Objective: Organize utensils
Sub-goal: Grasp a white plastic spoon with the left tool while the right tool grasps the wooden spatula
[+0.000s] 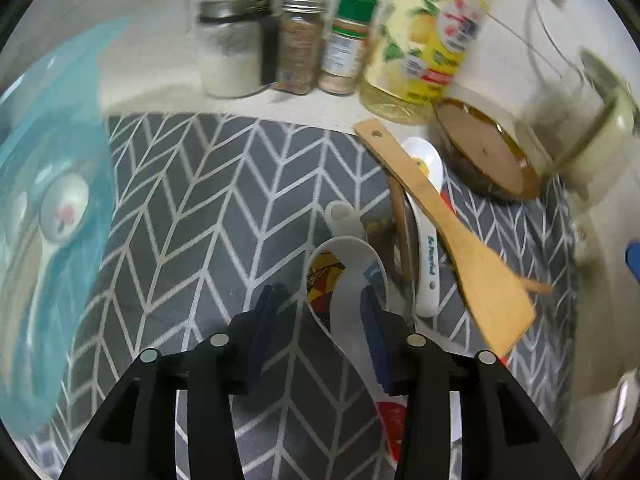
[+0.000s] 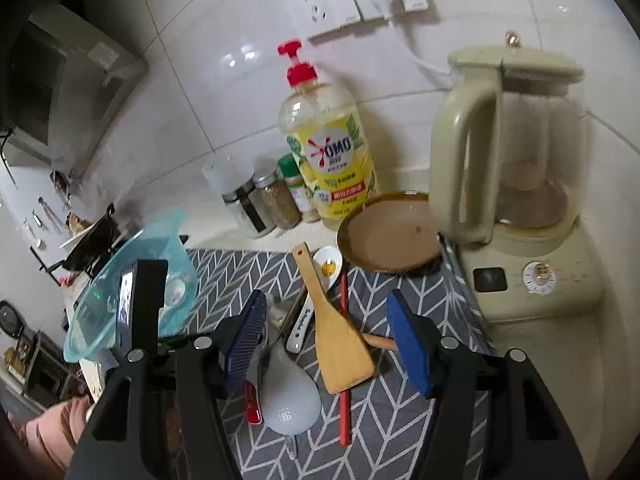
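A pile of utensils lies on a grey chevron mat [image 1: 180, 220]: a wooden spatula [image 1: 460, 240], a white ceramic spoon with lettering [image 1: 426, 240] and a large white plastic spoon [image 1: 348, 280]. My left gripper [image 1: 320, 332] is open, its blue pads on either side of the plastic spoon's handle, not closed on it. In the right wrist view my right gripper [image 2: 332, 344] is open and empty above the pile, with the wooden spatula [image 2: 336, 336], the white plastic spoon [image 2: 288, 396] and a red chopstick [image 2: 344, 360] below it.
A blue glass bowl [image 1: 48, 200] with a small spoon stands at the left. Spice jars [image 1: 300, 48] and a yellow soap bottle [image 1: 424, 40] line the back wall. A brown plate [image 2: 392, 236] and a beige kettle [image 2: 512, 160] stand at the right.
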The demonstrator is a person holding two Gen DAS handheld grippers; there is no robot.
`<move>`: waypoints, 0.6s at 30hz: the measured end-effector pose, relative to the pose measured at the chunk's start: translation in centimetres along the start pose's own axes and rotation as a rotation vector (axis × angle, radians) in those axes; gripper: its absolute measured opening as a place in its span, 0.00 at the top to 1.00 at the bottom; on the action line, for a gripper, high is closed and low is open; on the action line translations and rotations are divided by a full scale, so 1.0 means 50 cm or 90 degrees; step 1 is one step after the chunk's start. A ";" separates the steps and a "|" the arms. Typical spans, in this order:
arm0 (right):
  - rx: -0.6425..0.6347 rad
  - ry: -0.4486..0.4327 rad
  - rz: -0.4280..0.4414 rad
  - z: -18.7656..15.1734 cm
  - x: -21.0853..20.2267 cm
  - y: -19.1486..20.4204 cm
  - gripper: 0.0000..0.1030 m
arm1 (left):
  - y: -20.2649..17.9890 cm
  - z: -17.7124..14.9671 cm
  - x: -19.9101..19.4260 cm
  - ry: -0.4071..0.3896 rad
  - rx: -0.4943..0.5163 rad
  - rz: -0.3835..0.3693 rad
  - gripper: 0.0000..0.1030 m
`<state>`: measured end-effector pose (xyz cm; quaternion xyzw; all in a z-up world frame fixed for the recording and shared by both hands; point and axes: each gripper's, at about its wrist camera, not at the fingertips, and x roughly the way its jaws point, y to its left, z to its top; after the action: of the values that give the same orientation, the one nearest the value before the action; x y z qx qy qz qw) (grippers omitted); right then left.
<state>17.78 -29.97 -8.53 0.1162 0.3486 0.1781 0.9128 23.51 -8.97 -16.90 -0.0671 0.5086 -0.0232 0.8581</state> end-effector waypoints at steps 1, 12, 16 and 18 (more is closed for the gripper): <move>-0.001 0.003 0.001 -0.002 0.007 -0.003 0.41 | -0.006 0.001 0.002 0.001 0.017 0.005 0.57; 0.013 0.069 -0.008 -0.032 0.084 -0.034 0.41 | 0.004 -0.012 -0.056 0.013 0.018 -0.094 0.96; 0.016 0.080 0.005 -0.038 0.095 -0.030 0.41 | -0.003 -0.036 -0.065 0.028 0.043 -0.102 0.96; 0.019 0.080 0.019 -0.040 0.098 -0.027 0.41 | 0.004 -0.043 -0.055 0.041 0.027 -0.104 0.96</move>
<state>20.13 -29.01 -13.35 0.1234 0.4063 0.1939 0.8844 20.32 -8.66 -15.55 -0.0894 0.5285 -0.1055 0.8376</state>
